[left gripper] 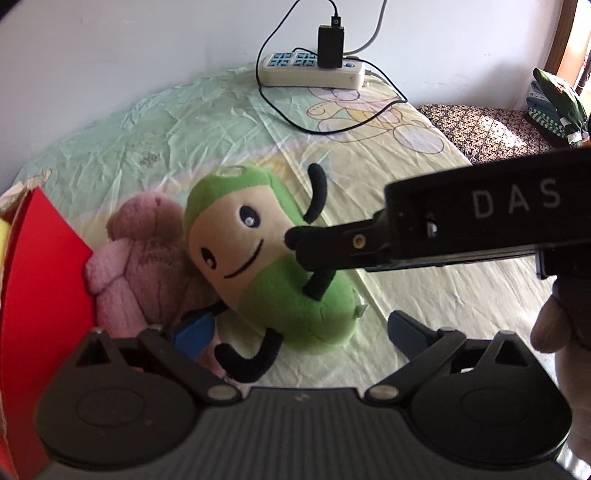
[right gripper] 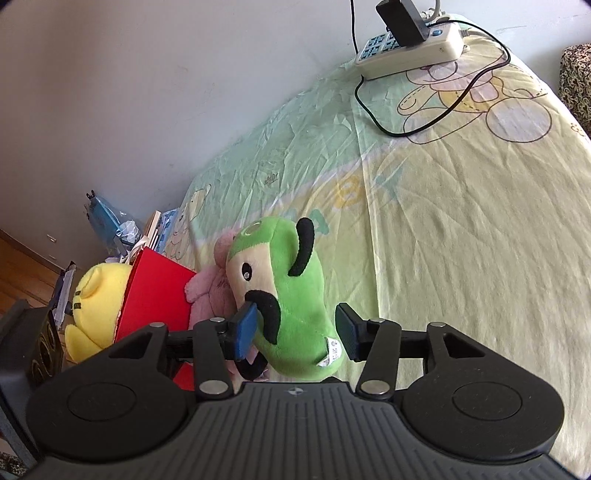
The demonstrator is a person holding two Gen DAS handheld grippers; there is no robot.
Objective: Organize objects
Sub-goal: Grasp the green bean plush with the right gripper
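The green plush toy (left gripper: 273, 258) lies on the bed (left gripper: 424, 295) in the middle of the left wrist view, face up, leaning against a pink plush toy (left gripper: 147, 258) to its left. A red box (left gripper: 40, 266) stands at the left edge, touching the pink one.

The left claw (left gripper: 299, 332) is spread wide at the bottom of the frame: its left pad (left gripper: 195, 332) sits by the pink toy's lower part, its right pad (left gripper: 406, 328) over bare sheet, and the green toy's lower end lies between them without either pad pressing on it.

The right claw (right gripper: 295, 330) reaches in from the right of that view. In the right wrist view it is partly open around the green plush toy (right gripper: 295, 295): the blue left pad (right gripper: 245, 328) sits right at the toy's black arm, while the right pad (right gripper: 347, 328) stands just clear of the green body.

A yellow plush toy (right gripper: 96, 306) sits behind the red box (right gripper: 155, 295) at the lower left. A power strip (right gripper: 410, 44) with a black charger (right gripper: 402, 18) lies at the upper right, near the wall.
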